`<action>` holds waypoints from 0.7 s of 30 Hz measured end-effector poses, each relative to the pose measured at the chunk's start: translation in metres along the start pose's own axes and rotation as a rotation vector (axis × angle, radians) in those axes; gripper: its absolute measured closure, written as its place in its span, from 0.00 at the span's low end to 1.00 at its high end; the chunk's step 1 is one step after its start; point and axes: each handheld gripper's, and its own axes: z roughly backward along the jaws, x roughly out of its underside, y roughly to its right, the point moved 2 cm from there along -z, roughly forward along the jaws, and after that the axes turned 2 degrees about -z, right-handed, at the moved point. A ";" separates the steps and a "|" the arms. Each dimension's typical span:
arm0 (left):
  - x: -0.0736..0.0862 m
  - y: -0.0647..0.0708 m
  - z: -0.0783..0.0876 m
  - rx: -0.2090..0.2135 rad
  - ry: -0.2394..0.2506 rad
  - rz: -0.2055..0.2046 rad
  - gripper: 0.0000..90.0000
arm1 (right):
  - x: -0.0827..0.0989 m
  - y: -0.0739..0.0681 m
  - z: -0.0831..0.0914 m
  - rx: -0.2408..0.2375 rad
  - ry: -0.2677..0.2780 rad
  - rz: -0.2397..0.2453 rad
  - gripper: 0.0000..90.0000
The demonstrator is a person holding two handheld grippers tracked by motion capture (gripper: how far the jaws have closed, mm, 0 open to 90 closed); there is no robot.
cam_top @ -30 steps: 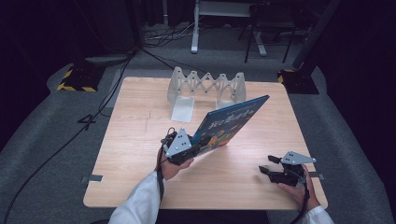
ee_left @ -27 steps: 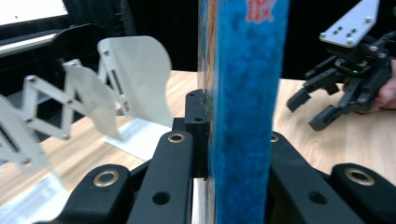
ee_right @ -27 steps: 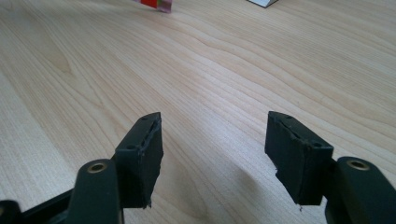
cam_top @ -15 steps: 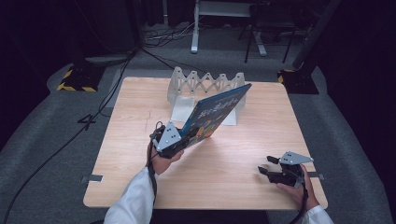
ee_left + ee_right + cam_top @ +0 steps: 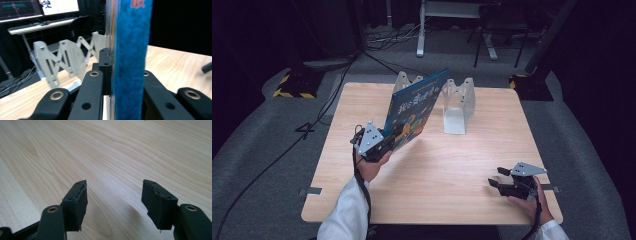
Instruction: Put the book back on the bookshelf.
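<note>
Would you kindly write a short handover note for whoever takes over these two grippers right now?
Left gripper: shut on the blue book, which is clear of the table and tilted, its top edge up by the white rack at the far side.
Right gripper: open, nothing in it, low over the near right corner.
Done: book picked up and brought to the rack.
Left: probably stand the book in a rack slot, then release it.
</note>
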 end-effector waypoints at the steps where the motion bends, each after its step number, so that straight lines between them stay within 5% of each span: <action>1: 0.000 0.000 0.000 0.000 0.000 0.000 0.92 | 0.000 0.000 0.000 0.000 0.000 0.000 0.43; 11: 0.004 -0.019 0.006 -0.078 -0.003 0.030 0.92 | 0.000 0.000 0.000 -0.005 -0.003 -0.002 0.43; 21: 0.014 -0.026 -0.006 -0.115 -0.006 0.089 0.92 | 0.000 0.000 0.000 -0.002 -0.002 0.005 0.43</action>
